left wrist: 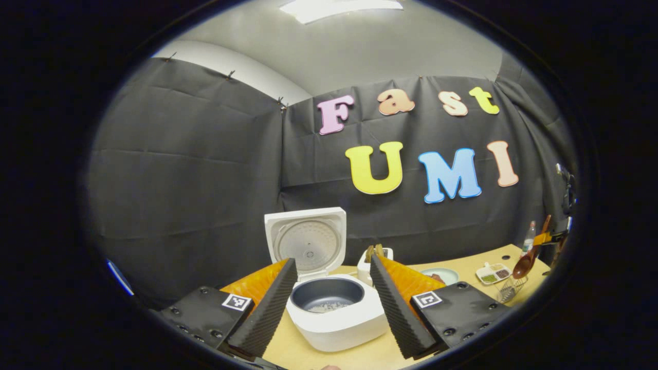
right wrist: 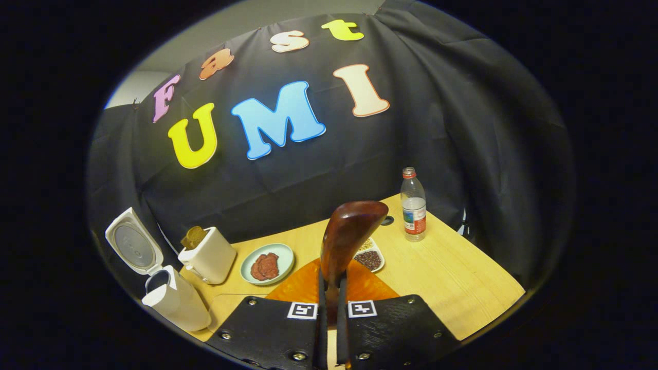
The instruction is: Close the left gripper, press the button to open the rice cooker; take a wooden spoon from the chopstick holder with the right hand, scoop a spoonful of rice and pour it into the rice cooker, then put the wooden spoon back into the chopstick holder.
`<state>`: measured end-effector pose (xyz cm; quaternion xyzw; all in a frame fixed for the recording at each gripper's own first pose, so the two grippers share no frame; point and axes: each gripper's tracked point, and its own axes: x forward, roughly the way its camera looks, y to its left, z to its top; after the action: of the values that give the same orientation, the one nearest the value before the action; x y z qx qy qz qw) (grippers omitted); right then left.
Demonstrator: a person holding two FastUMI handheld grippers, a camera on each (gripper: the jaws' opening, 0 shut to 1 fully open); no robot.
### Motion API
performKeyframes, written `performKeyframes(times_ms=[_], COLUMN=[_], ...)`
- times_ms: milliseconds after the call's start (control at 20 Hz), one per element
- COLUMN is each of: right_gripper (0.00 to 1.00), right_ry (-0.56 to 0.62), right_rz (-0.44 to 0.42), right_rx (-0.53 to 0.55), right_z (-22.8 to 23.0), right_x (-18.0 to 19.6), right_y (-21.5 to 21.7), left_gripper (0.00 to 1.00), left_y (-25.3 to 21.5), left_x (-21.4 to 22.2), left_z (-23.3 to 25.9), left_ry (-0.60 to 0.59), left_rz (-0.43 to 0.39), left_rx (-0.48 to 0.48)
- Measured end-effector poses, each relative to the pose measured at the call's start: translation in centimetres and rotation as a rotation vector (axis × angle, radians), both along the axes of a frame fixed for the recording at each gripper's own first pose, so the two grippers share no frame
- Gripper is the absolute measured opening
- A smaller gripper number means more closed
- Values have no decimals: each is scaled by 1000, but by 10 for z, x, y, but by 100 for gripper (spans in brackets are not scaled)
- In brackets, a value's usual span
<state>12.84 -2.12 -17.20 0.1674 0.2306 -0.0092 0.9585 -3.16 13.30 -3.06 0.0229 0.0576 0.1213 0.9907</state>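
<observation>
In the left gripper view, the left gripper [left wrist: 331, 303] is hanging over the worktop [left wrist: 360, 357] with its fingers [left wrist: 264, 308] spread wide apart, gripping nothing. The rice cooker [left wrist: 336, 321] is sitting between and just beyond them, its lid [left wrist: 307, 241] standing open and a little rice [left wrist: 329, 307] lying in the dark inner pot. Far off past the right finger, the right gripper [left wrist: 552, 237] is holding the wooden spoon [left wrist: 527, 259] above a wire chopstick holder [left wrist: 510, 290].

In the right gripper view, the right gripper [right wrist: 331, 288] is clamping its fingers [right wrist: 322, 298] on the wooden spoon [right wrist: 347, 234], whose bowl is rising straight ahead. The rice cooker [right wrist: 172, 298] is standing far to the left of the fingers, lid up. A water bottle [right wrist: 413, 204] is standing ahead to the right.
</observation>
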Motion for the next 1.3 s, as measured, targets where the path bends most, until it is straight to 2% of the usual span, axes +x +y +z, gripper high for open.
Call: performKeyframes(times_ms=[300, 550, 600, 650, 700, 1100, 1300], right_gripper=[7, 7, 12, 7, 7, 7, 7], right_ry=[-17, 22, 30, 39, 47, 99, 115], right_rz=[57, 97, 101, 104, 106, 72, 65], right_rx=[13, -21, -33, -49, -64, -245, -275], right_z=[8, -17, -23, -30, -38, -90, -104], right_x=[-7, -14, -14, -15, -15, -15, -18], right_y=[54, 90, 97, 102, 108, 119, 133], left_gripper=[100, 100, 100, 100, 100, 100, 100], left_y=[22, 50, 56, 62, 69, 105, 116], left_x=[5, 1, 2, 1, 0, -7, -5], left_z=[-7, -19, -20, -23, -25, -34, -40], left_ry=[4, 22, 26, 31, 36, 61, 68], left_rz=[-23, -18, -15, -12, -9, -3, -4], left_rx=[-9, -19, -19, -18, -16, 11, 11])
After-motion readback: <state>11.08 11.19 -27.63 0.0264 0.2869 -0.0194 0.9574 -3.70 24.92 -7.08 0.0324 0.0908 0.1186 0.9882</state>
